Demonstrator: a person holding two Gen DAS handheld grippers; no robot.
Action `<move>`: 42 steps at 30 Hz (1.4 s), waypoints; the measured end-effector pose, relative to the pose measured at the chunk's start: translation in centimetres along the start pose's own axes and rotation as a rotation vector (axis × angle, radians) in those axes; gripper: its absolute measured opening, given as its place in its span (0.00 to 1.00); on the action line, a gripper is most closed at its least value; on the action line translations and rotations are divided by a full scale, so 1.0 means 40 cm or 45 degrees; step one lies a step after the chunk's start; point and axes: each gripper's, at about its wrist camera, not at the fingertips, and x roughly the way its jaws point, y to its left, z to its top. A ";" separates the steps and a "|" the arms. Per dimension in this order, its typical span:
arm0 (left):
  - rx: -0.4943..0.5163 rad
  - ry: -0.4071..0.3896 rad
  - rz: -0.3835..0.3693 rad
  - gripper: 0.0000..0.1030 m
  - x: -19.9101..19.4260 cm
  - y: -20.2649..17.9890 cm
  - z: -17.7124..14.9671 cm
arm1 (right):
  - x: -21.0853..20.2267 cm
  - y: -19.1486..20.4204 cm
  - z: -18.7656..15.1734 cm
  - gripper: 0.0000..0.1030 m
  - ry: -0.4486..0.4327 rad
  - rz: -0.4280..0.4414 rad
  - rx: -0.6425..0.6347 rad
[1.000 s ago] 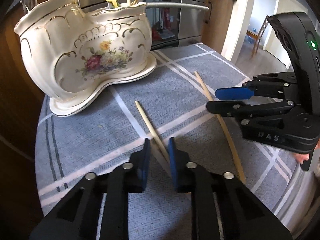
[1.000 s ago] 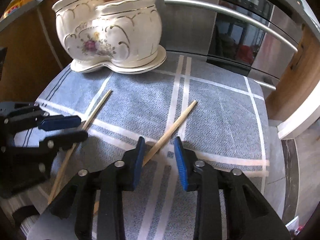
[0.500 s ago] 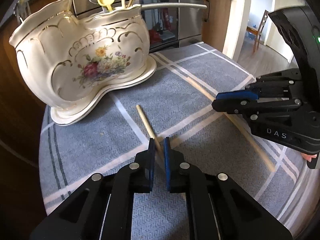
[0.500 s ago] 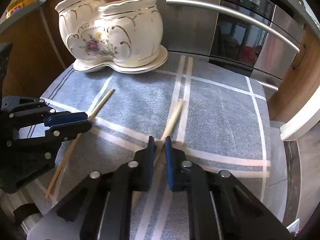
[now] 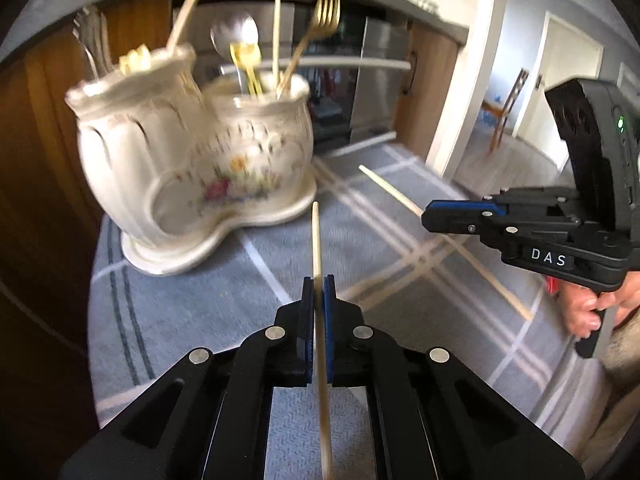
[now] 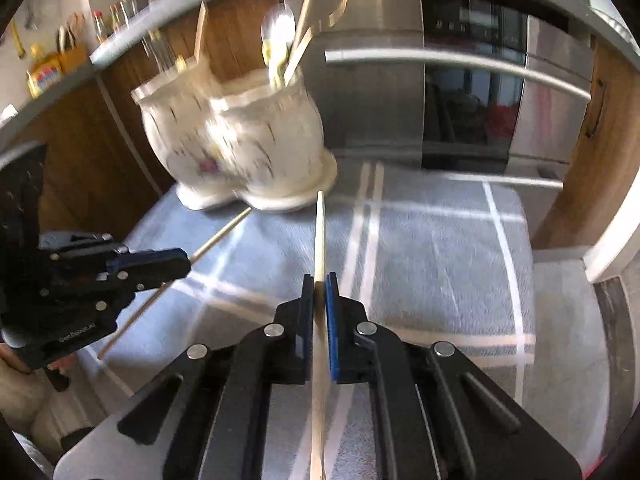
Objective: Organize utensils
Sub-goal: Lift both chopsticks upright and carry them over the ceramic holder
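In the left wrist view my left gripper (image 5: 318, 282) is shut on a wooden chopstick (image 5: 316, 240), which is lifted off the cloth and points toward the holder. The cream floral utensil holder (image 5: 192, 168) stands at the back left with a gold fork (image 5: 328, 12), a spoon (image 5: 236, 34) and sticks in it. At the right, my right gripper (image 5: 430, 216) is shut on a second chopstick (image 5: 388, 188). The right wrist view shows the right gripper (image 6: 320, 282) clamping its chopstick (image 6: 319, 232), the left gripper (image 6: 182, 262) with its chopstick (image 6: 220, 234), and the holder (image 6: 240, 140).
A blue-grey checked cloth (image 5: 192, 312) covers the small table. Behind it stands a steel oven (image 6: 472, 92) with a long bar handle, and wooden cabinet fronts (image 5: 44, 152) flank it. A doorway with a chair (image 5: 508, 108) lies to the right. A person's hand (image 5: 588, 312) grips the right tool.
Both grippers have closed on their chopsticks and lifted them off the cloth. Each chopstick now points forward toward the holder, and both views have tilted upward.
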 end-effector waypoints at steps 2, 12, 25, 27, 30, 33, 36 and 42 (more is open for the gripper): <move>-0.010 -0.059 -0.009 0.04 -0.031 0.002 0.013 | -0.021 -0.003 0.011 0.06 -0.059 0.023 0.016; -0.127 -0.446 0.023 0.04 -0.225 0.089 0.107 | -0.106 0.010 0.102 0.06 -0.353 0.125 0.069; -0.198 -0.820 0.033 0.04 -0.255 0.238 0.284 | -0.070 0.053 0.318 0.06 -0.743 0.219 0.142; -0.206 -0.844 0.035 0.04 -0.243 0.257 0.297 | -0.049 0.055 0.337 0.06 -0.782 0.214 0.169; -0.196 -0.882 0.059 0.04 -0.220 0.262 0.316 | -0.024 0.063 0.362 0.06 -0.835 0.184 0.183; -0.184 -0.893 0.078 0.04 -0.189 0.272 0.328 | -0.002 0.075 0.375 0.06 -0.890 0.146 0.169; -0.172 -0.902 0.094 0.04 -0.163 0.278 0.327 | 0.017 0.076 0.381 0.06 -0.917 0.124 0.153; -0.117 -0.930 0.135 0.04 -0.135 0.270 0.327 | 0.072 0.066 0.384 0.06 -0.900 0.108 0.153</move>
